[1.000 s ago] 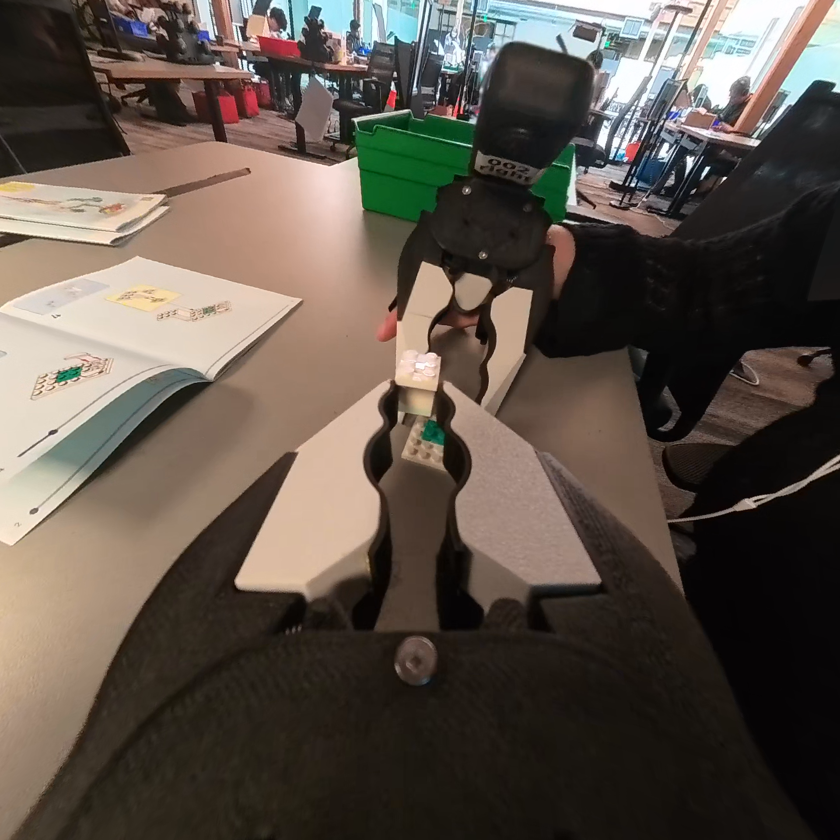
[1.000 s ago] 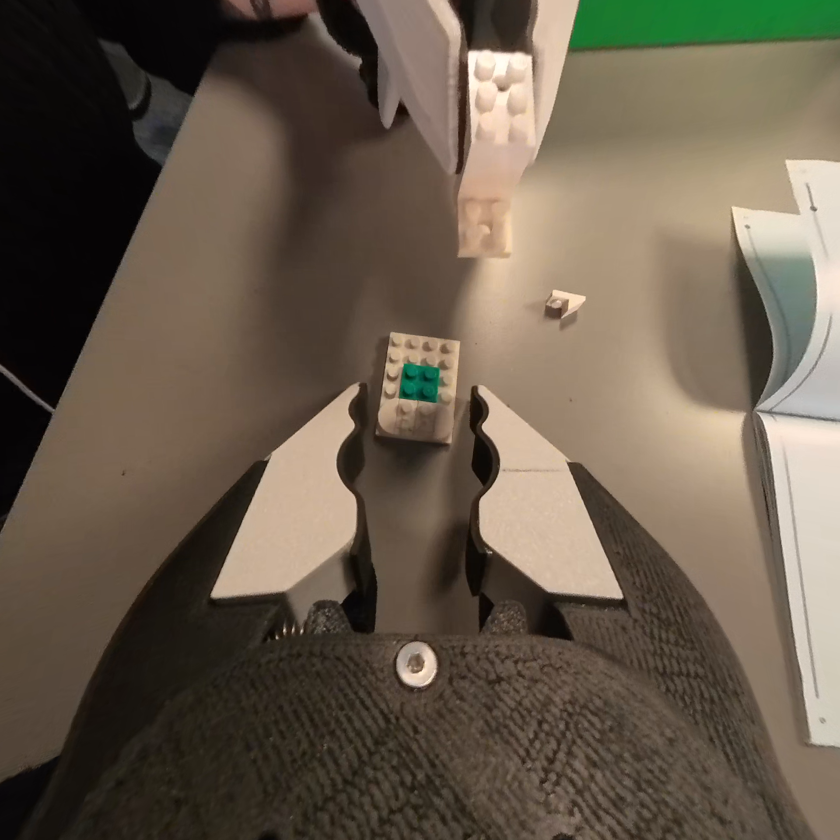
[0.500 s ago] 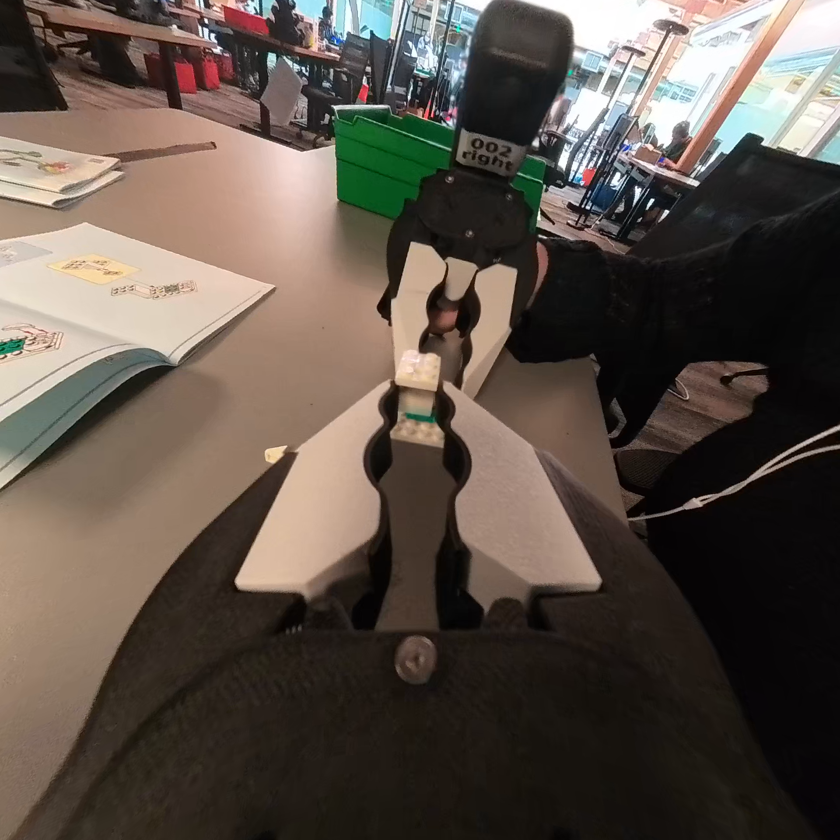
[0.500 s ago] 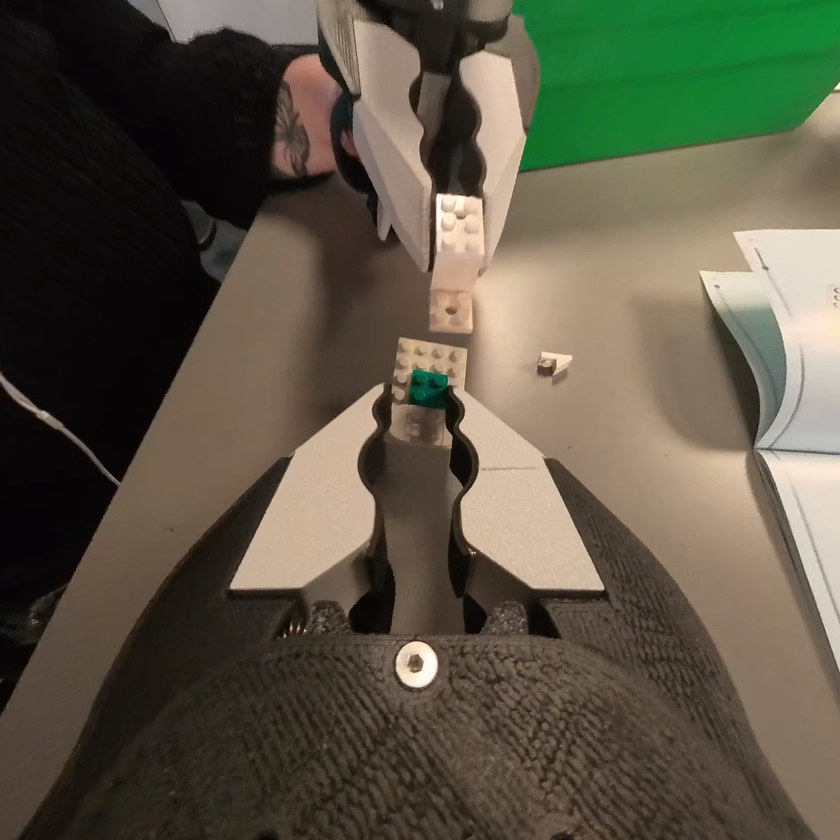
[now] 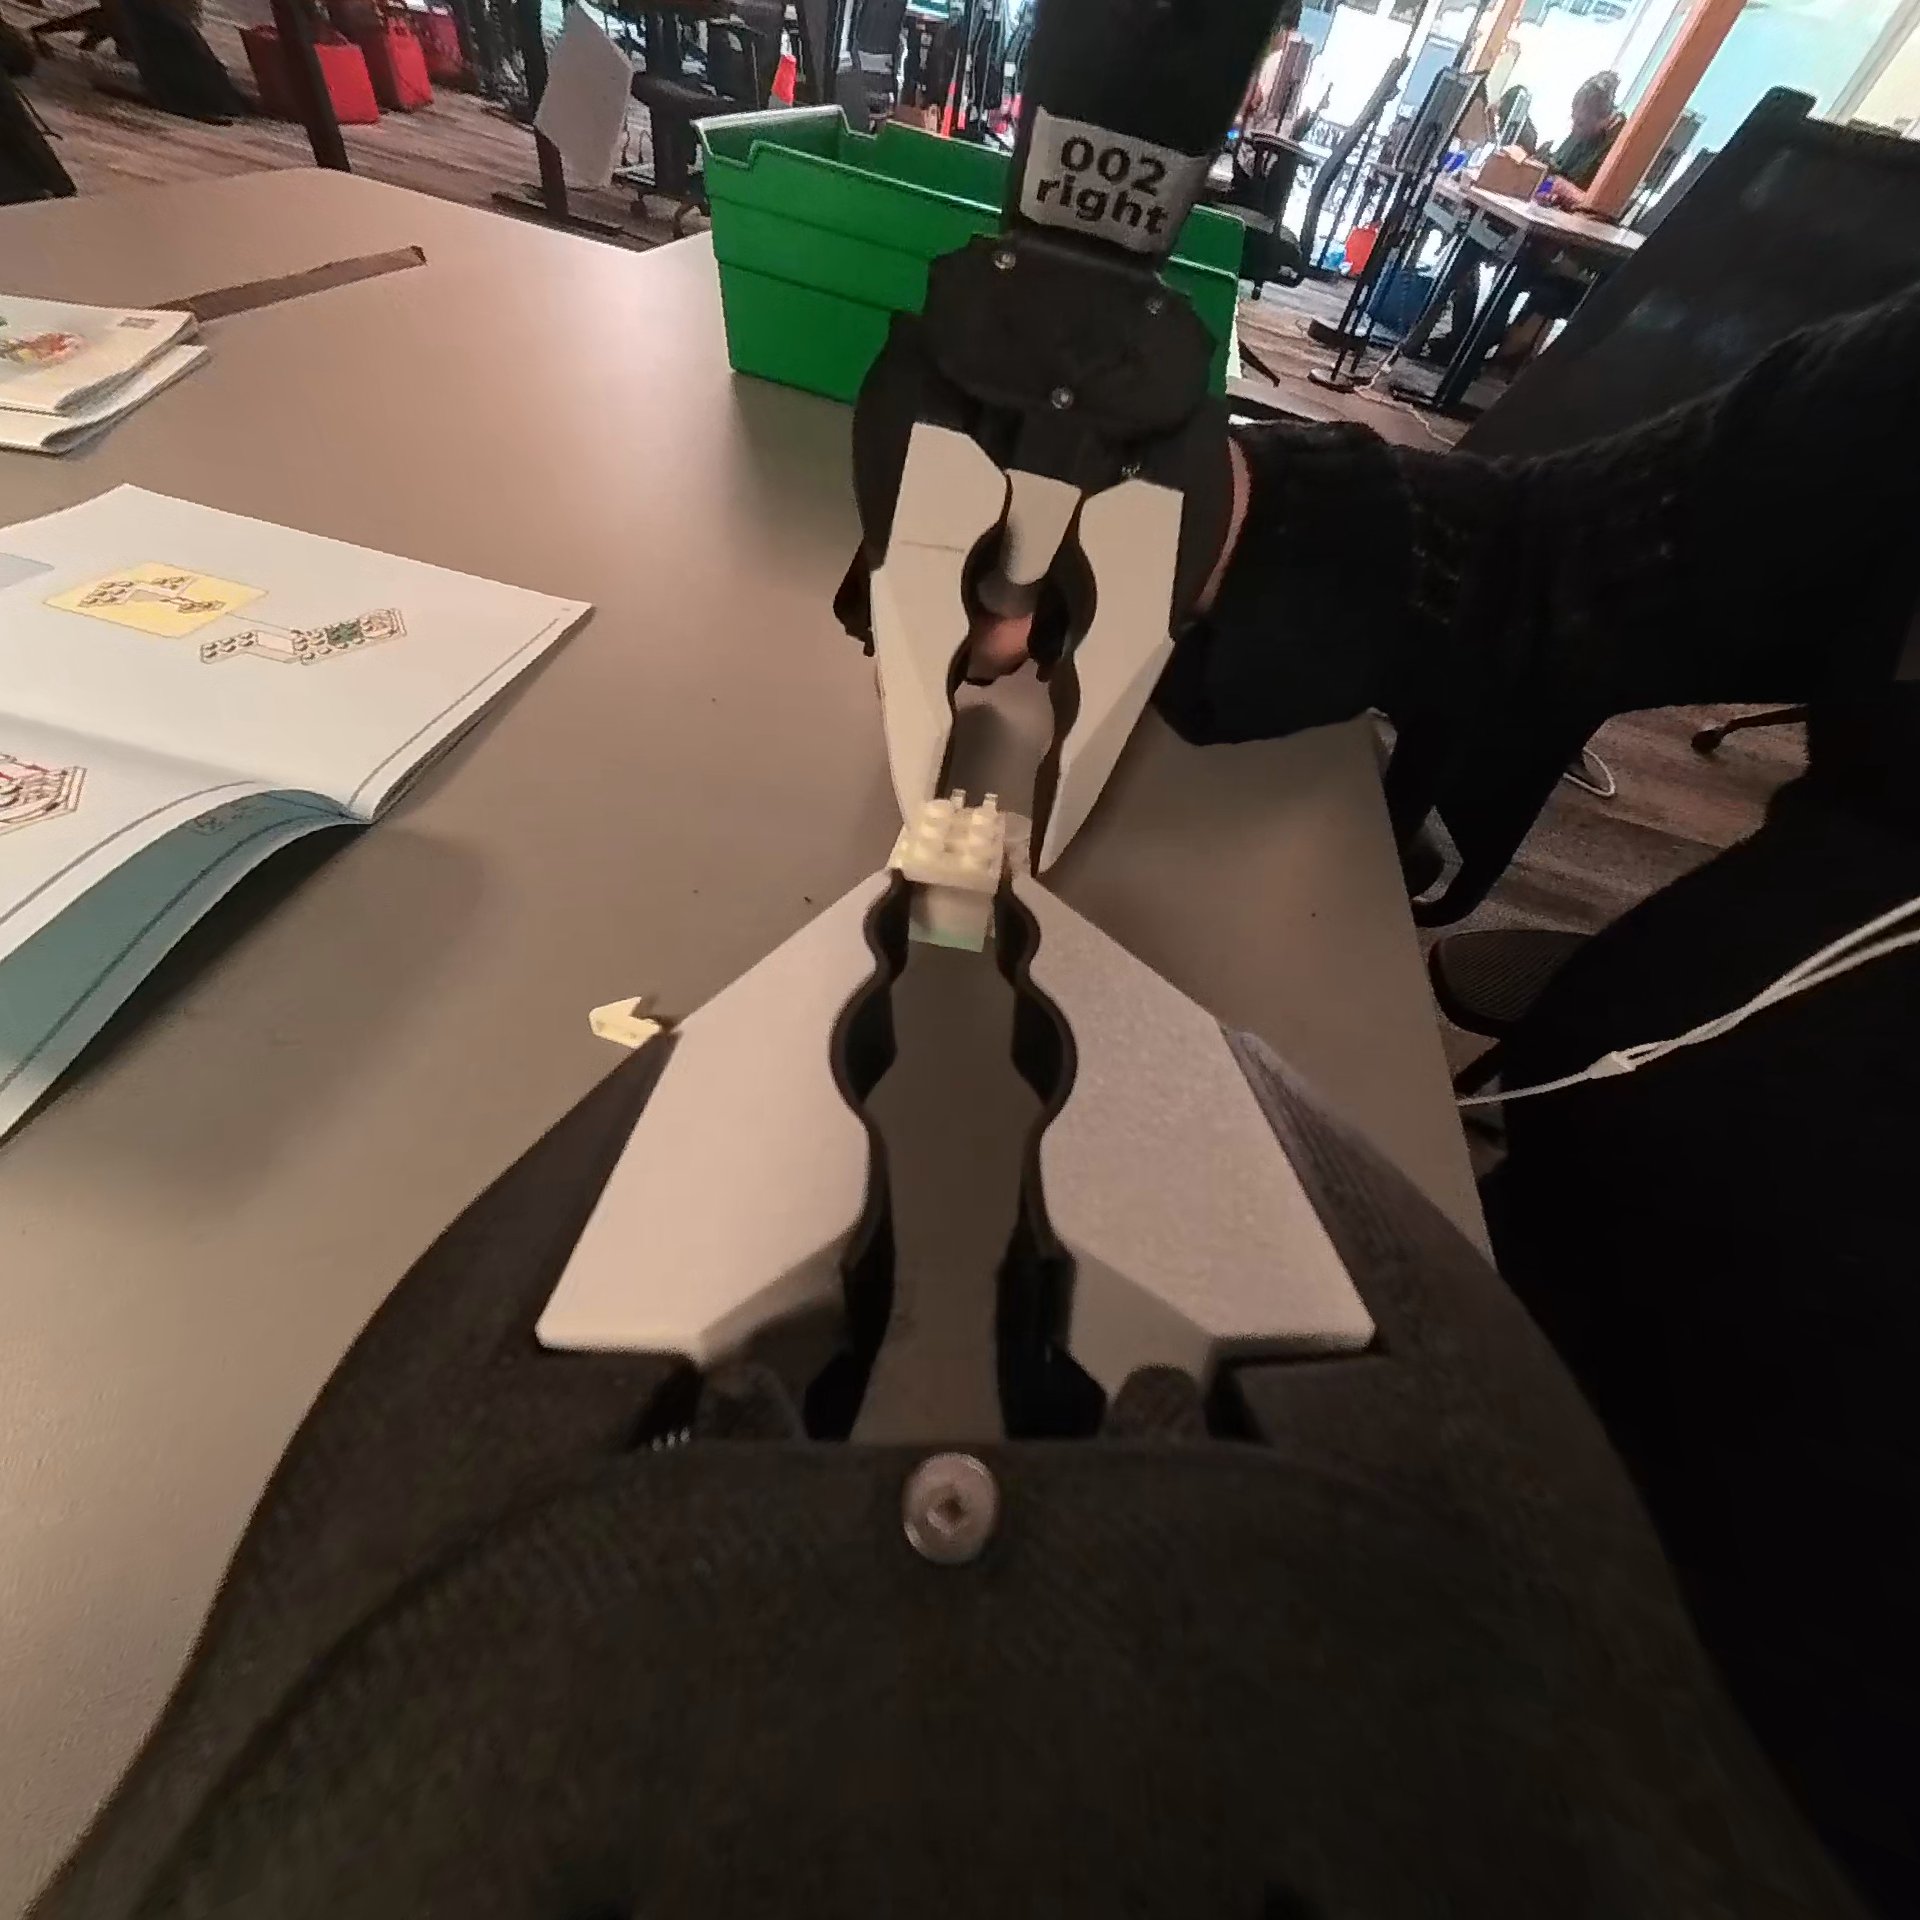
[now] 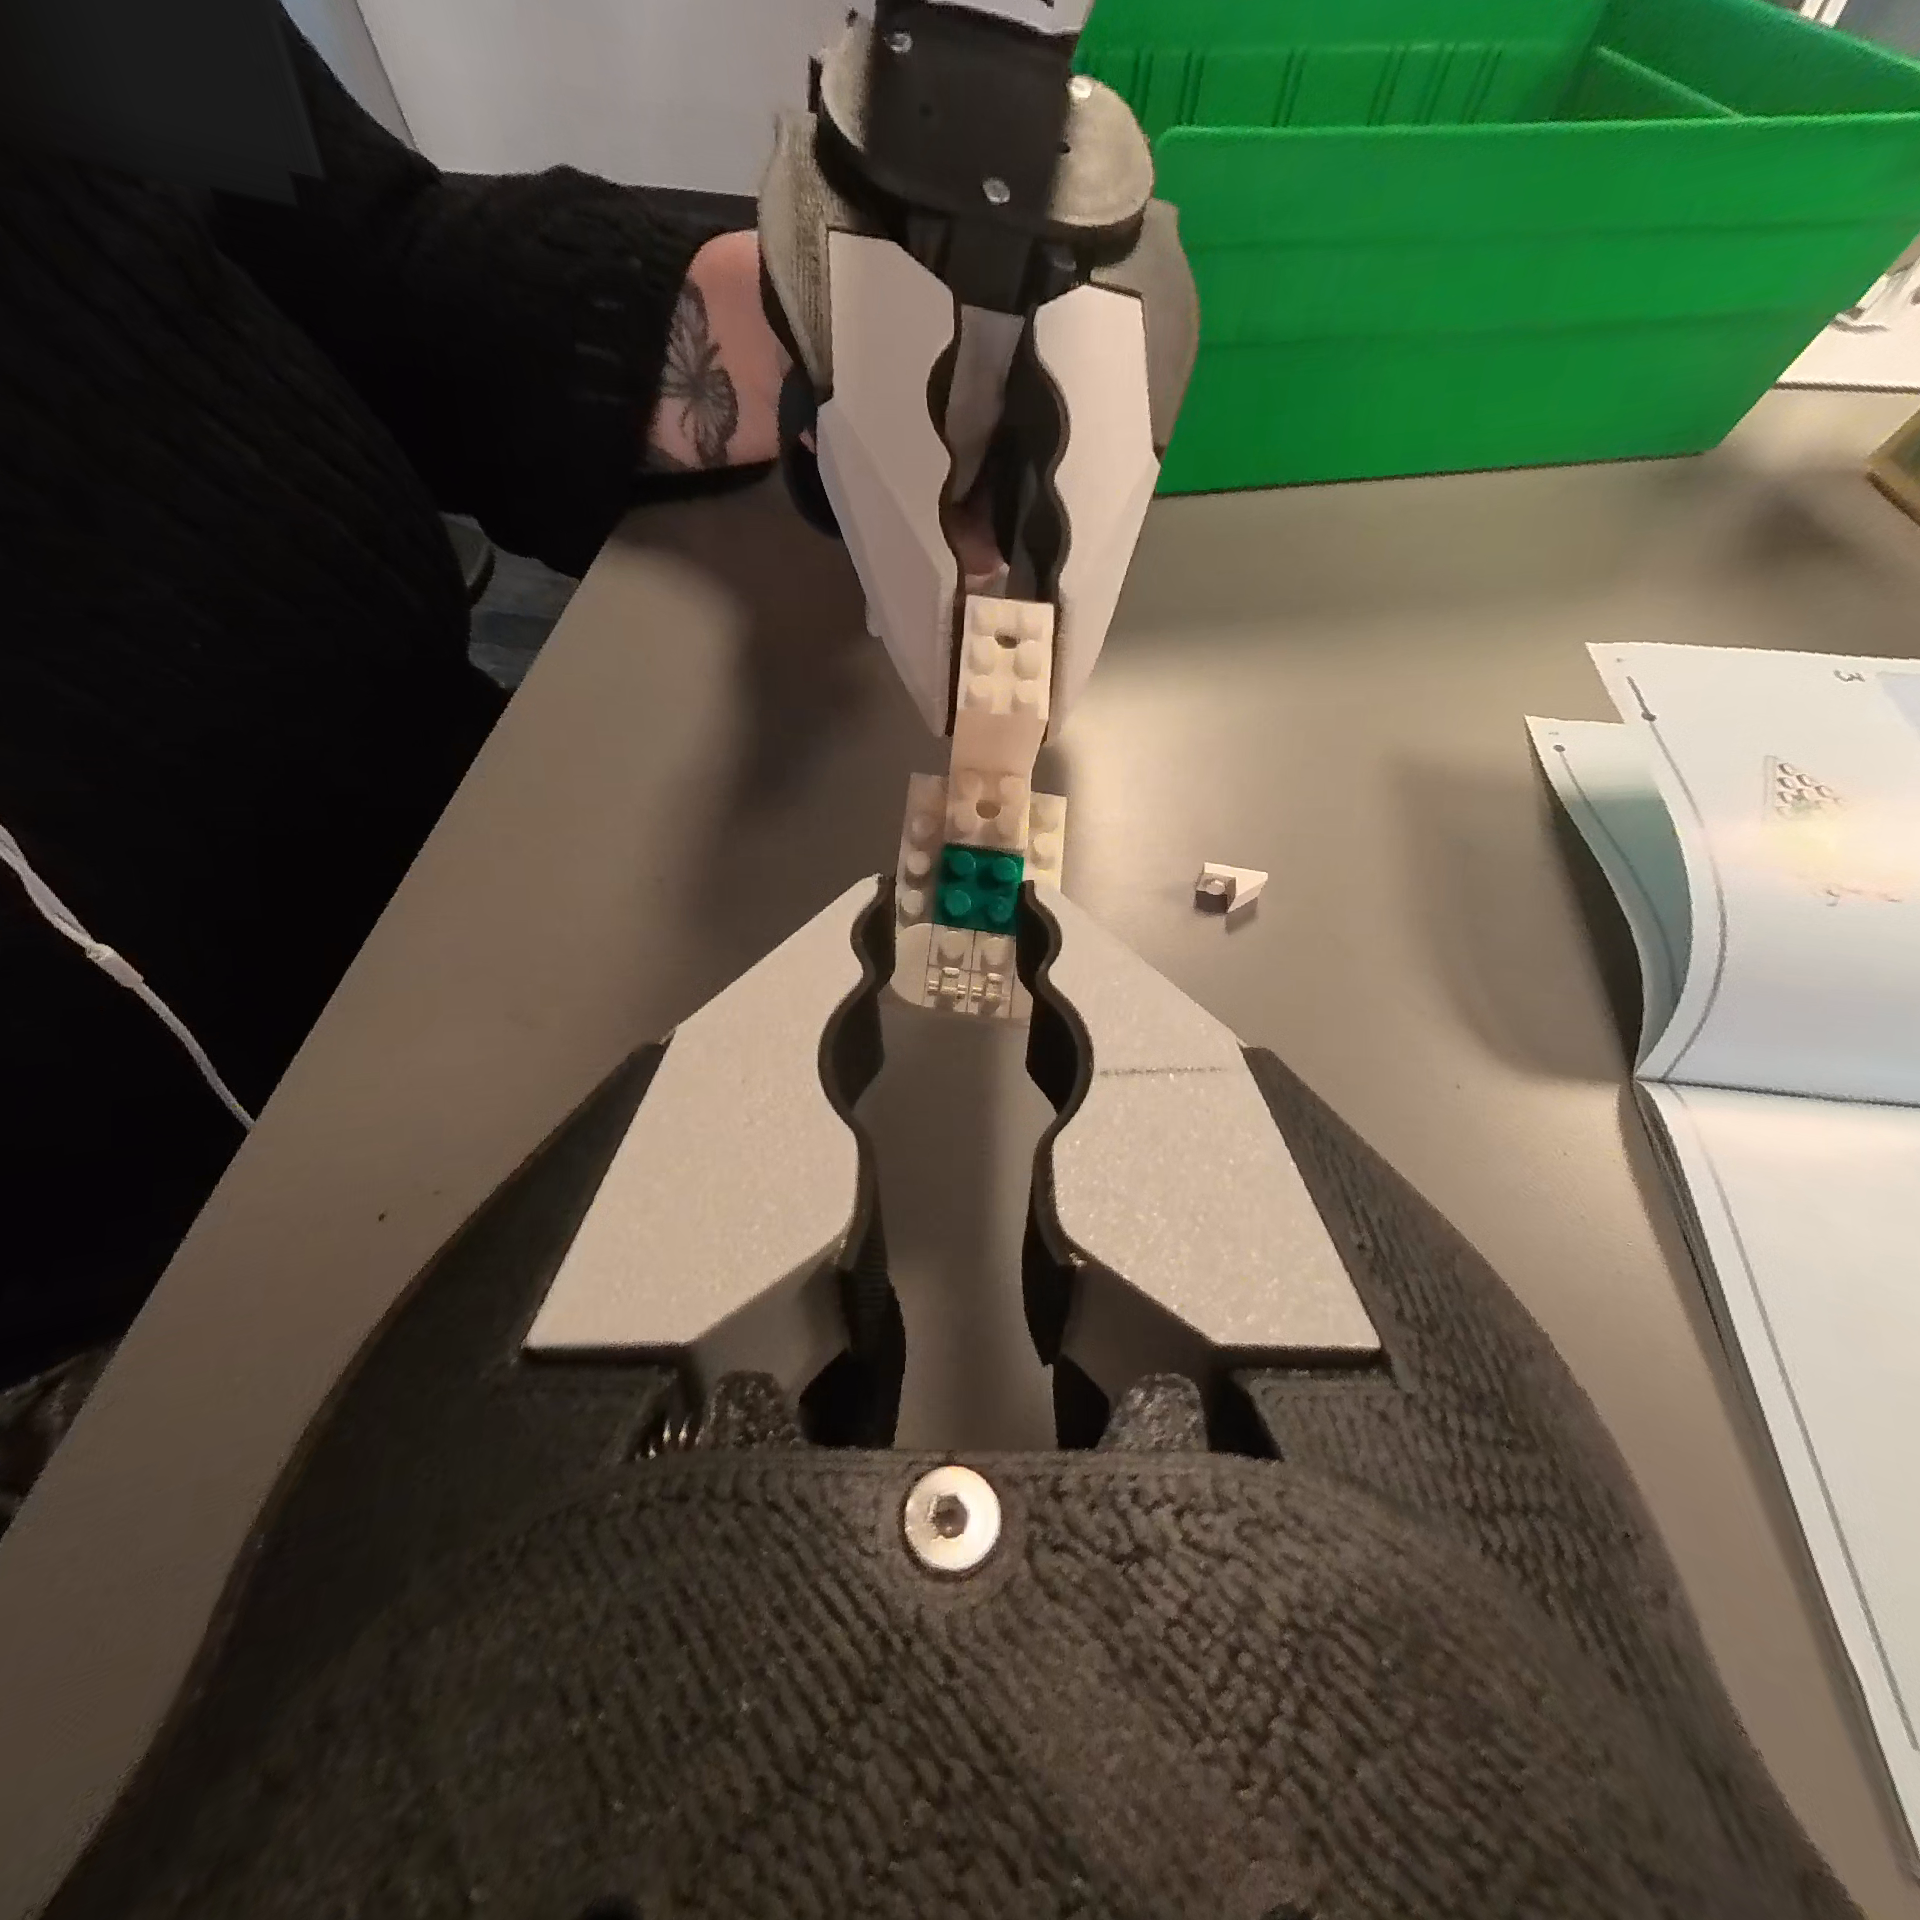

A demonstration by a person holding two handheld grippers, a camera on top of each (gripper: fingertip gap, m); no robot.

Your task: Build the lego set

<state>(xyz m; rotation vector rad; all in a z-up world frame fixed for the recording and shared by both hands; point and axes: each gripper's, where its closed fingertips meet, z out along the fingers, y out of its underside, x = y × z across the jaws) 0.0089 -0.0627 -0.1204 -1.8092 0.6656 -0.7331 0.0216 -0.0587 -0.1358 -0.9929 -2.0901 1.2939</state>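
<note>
Grey counter (image 6: 1351, 727), green bin (image 6: 1507, 260) behind. My right gripper (image 6: 961, 935) jaws clamp the white plate with green brick (image 6: 971, 883); left gripper (image 6: 1003, 665) jaws pinch a white brick stack (image 6: 997, 717), long axis in line with the plate, its low end touching the far studs.

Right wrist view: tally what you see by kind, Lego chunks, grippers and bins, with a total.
Lego chunks: 3 (plate assembly, white stepped piece, loose small wedge)
Grippers: 2 (right gripper, left gripper)
Green bin: 1
Total: 6
</note>
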